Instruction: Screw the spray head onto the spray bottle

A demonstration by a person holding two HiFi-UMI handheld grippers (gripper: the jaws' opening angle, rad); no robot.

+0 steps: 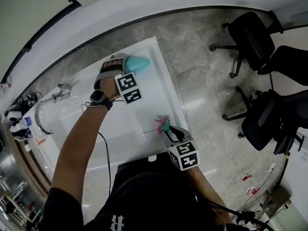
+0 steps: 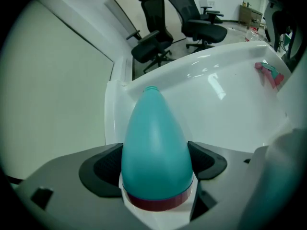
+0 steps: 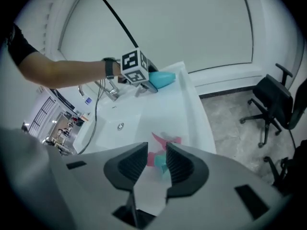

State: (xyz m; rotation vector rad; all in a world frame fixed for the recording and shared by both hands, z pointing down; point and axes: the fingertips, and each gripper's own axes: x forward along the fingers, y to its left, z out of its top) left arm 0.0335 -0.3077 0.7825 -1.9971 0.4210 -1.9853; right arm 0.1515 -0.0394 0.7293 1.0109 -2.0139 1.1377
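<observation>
A teal spray bottle [image 1: 140,64] with a dark red band at its base lies on the white counter [image 1: 161,93], neck pointing away from my left gripper [image 1: 129,64]. In the left gripper view the bottle [image 2: 154,138] fills the space between the wide jaws of the left gripper [image 2: 156,163], which is open around it. The pink and teal spray head [image 1: 161,124] lies near the counter's front right. My right gripper [image 1: 168,131] points down at it. Its jaws stand slightly apart, and the spray head [image 3: 166,141] shows through the gap of the right gripper [image 3: 157,160], unpressed.
A sink basin [image 1: 82,124] with a chrome faucet [image 1: 54,97] takes up the counter's left part. The counter's right edge [image 1: 175,97] drops to a grey floor. Black office chairs [image 1: 252,35] stand to the right. A cable [image 1: 107,153] runs along the basin.
</observation>
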